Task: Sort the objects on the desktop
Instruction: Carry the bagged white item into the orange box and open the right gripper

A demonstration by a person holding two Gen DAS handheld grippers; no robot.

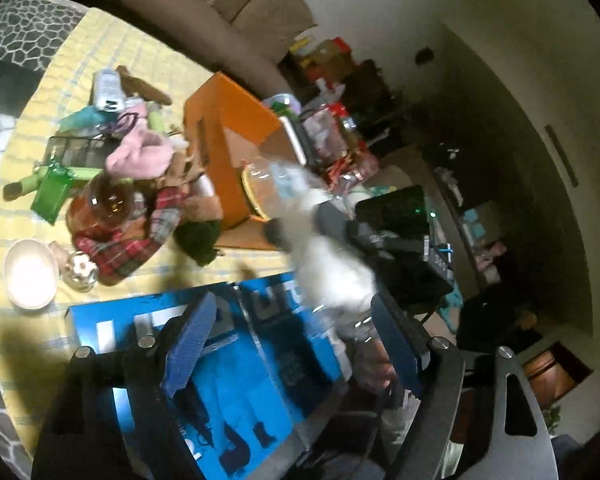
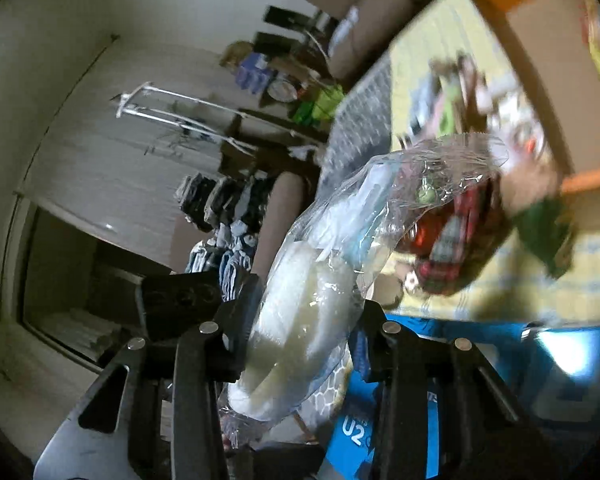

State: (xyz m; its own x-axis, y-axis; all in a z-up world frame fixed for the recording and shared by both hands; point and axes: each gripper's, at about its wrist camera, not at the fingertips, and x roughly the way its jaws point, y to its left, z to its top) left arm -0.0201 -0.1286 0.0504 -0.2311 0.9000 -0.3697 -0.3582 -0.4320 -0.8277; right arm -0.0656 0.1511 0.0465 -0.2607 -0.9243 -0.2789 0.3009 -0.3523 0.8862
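Clear plastic bag [image 2: 312, 300] with white contents, pinched between the pads of the right gripper [image 2: 300, 344], held above the blue box [image 2: 500, 364] on the yellow checked tablecloth [image 1: 112, 56]. Left gripper [image 1: 296, 344] spread wide, nothing between its fingers, the bag [image 1: 332, 268] blurred just beyond them, probably not touching. Orange box [image 1: 228, 120] behind, beside plaid cloth [image 1: 140, 240] and white bowl [image 1: 30, 276].

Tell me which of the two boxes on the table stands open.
The orange box: its flaps are up, showing a brown inside. The blue box in front of it lies flat and shut.
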